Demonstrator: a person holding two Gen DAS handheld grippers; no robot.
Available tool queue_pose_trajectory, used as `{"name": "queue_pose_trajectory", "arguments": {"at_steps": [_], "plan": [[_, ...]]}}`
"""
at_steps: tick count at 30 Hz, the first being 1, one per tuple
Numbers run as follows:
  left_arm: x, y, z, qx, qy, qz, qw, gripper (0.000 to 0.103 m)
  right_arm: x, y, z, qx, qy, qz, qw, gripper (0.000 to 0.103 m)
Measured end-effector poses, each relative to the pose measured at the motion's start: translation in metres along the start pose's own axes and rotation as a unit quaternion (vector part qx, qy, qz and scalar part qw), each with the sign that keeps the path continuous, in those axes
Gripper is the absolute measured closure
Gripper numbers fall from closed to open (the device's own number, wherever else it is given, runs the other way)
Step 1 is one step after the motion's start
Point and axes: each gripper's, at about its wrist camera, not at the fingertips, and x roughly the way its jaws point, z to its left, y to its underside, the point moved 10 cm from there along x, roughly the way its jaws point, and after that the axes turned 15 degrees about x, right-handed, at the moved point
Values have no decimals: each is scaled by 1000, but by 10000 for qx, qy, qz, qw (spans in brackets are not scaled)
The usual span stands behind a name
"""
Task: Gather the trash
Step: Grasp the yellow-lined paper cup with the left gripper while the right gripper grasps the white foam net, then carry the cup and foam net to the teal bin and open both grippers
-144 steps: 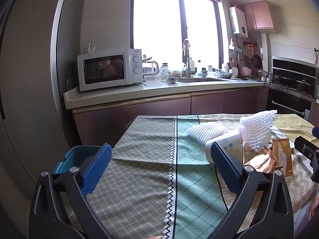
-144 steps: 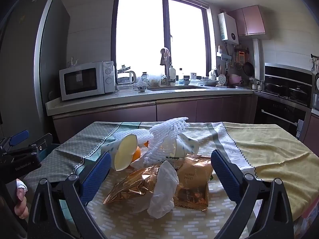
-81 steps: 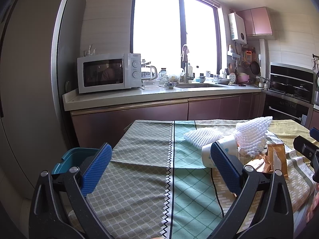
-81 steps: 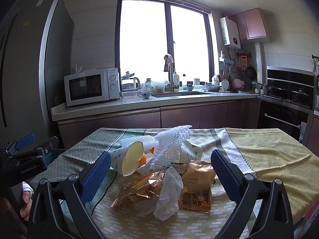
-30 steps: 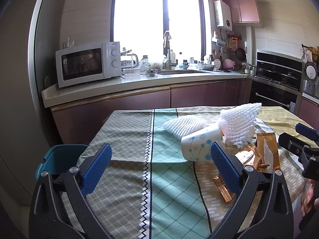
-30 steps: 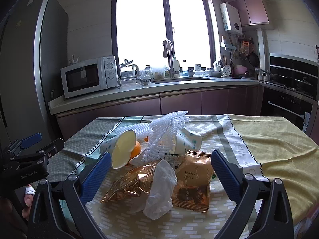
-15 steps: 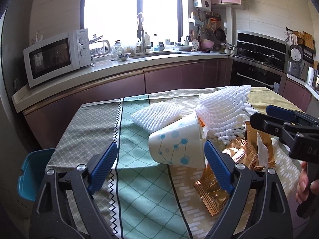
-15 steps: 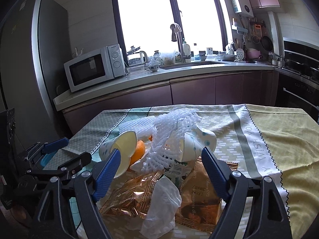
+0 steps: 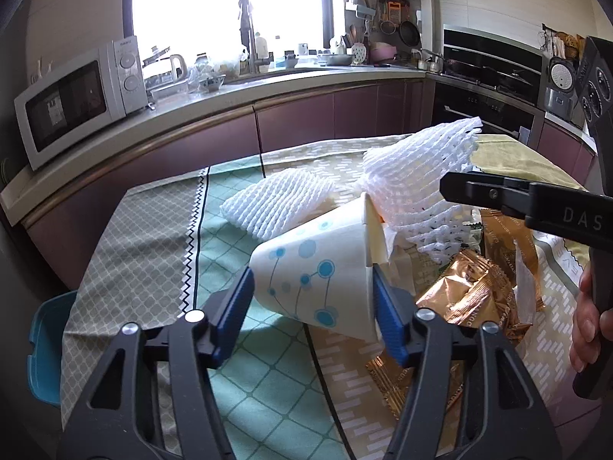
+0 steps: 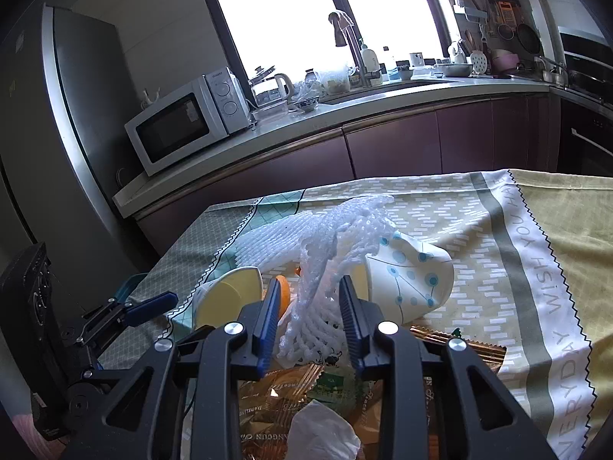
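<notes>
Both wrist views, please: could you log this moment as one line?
left gripper: jaws around cup | right gripper: jaws around foam net | wrappers on table | bin beside table

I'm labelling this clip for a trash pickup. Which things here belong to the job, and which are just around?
Job: paper cup in the left gripper; foam net in the right gripper; second cup; gold wrappers; blue bin.

Around: microwave; kettle; faucet; tablecloth.

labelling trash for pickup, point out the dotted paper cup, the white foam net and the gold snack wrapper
dotted paper cup [image 9: 314, 283], left wrist view, side wall
white foam net [image 10: 325, 268], right wrist view, middle of mesh
gold snack wrapper [image 9: 463, 291], left wrist view, crumpled face
</notes>
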Motion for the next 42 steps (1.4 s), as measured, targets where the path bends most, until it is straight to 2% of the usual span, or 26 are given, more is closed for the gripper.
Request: {"name": "queue_pose_trajectory", "arguments": {"at_steps": [2,3,5,8,14,19,24,29,32,35,37,42], "plan": [[5,4,6,-153,142,104,9997,66,1,0,0,16,-46,39,10000,95],[7,6,9,-241,212,150,9994,70,1,0,1,31,-119,52,9999,96],[8,11,18,-392,307,179,9986,85,0,-1,2,42,-181,63,9998,98],[5,14,31,-566,375,143,9976,95,-4,-4,8,-13,-292,32,9996,98],[-20,14,72,-775,208,-130,9967,99,-16,-12,37,-210,-559,-51,9982,99],[-62,27,120,-924,-141,-290,9952,99,-18,-6,92,-545,-1018,68,9933,99],[-104,64,192,-1252,-776,-240,9888,99,5,23,162,-945,-1545,524,9821,99],[-131,117,275,-1604,-1554,13,9747,99,46,62,232,-1269,-1925,1062,9672,99],[-128,148,318,-1761,-1833,316,9666,99,75,79,267,-1314,-2076,1389,9594,99],[-116,177,346,-1950,-1844,527,9619,99,104,96,295,-1378,-2111,1686,9529,99],[-105,194,360,-1985,-1912,694,9588,99,124,108,307,-1470,-2039,1879,9495,99],[-73,224,386,-2212,-1785,1037,9531,99,169,137,317,-1491,-1700,2306,9464,99]]}}
